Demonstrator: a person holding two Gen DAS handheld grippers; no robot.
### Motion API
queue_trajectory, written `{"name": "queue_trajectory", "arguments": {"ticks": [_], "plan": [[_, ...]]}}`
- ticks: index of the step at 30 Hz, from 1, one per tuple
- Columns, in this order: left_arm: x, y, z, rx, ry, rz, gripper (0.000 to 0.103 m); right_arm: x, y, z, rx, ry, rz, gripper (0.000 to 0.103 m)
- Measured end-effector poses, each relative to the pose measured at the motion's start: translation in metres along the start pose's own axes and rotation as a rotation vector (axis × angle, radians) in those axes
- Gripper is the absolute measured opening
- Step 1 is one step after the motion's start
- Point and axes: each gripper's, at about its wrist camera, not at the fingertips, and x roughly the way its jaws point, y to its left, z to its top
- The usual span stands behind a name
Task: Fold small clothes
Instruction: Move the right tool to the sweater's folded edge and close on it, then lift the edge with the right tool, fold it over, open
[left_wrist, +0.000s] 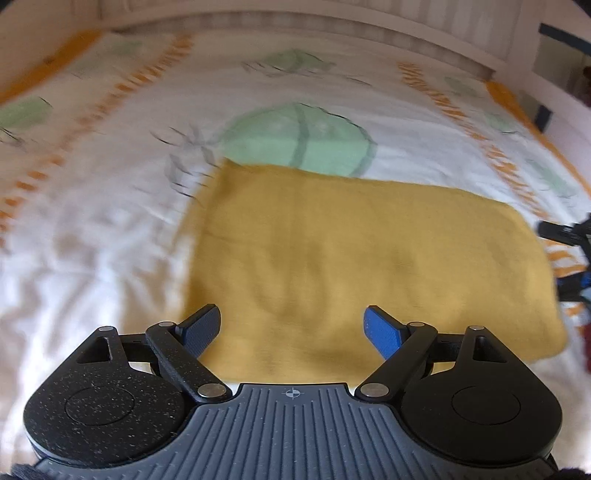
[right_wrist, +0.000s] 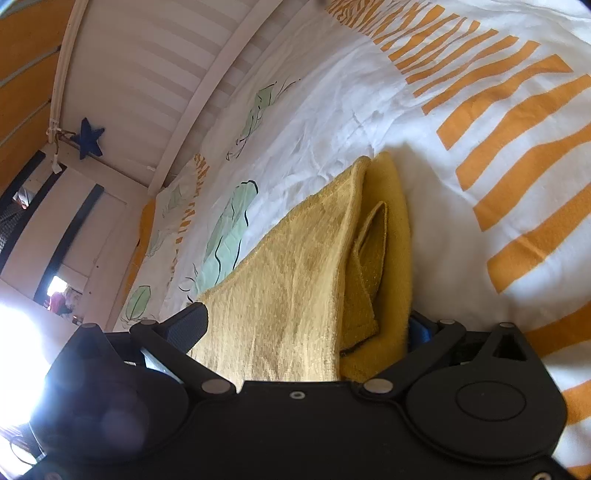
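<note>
I'm holding my left tongs (left_wrist: 291, 328) spread wide, nothing between them, over the near edge of the yellow cloth (left_wrist: 354, 258). My right tongs (right_wrist: 306, 325) are straddling its folded end; can't tell if they're pinching.

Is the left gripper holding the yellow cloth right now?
No: the left gripper is open, its fingers wide apart above the yellow cloth with nothing pinched between them.

A bed is covered by a white bedspread (right_wrist: 332, 122) printed with orange stripes and pale green leaf shapes. Behind it a white slatted bed rail (right_wrist: 155, 85) is seen, with a blue star (right_wrist: 88, 138) hung at its post. Strong glare is thrown in from the lower left.
</note>
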Motion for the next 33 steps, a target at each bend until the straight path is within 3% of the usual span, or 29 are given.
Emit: {"name": "queue_trajectory", "arguments": {"ticks": [5,11,12,13,23,33], "plan": [[-0.004,0.036,0.010,-0.034,-0.037,0.000,0.085,0.003,0.013,-0.004,-0.067,0.011,-0.062,0.099],[0.008,0.070,0.015,-0.167,0.000,-0.115,0.085,0.005,0.024,-0.007,-0.099,0.021,-0.170,0.059],[0.010,0.074,0.014,-0.177,0.006,-0.122,0.085,0.006,0.027,-0.007,-0.106,0.016,-0.202,0.044],[0.012,0.077,0.014,-0.177,0.013,-0.126,0.085,0.006,0.029,-0.007,-0.110,0.012,-0.229,0.037],[0.003,0.100,0.020,-0.165,0.027,-0.085,0.085,0.013,0.112,-0.006,-0.275,0.007,-0.356,0.032],[-0.016,0.131,0.032,-0.246,-0.013,-0.116,0.085,0.073,0.208,-0.021,-0.397,0.067,-0.312,0.027]]}}
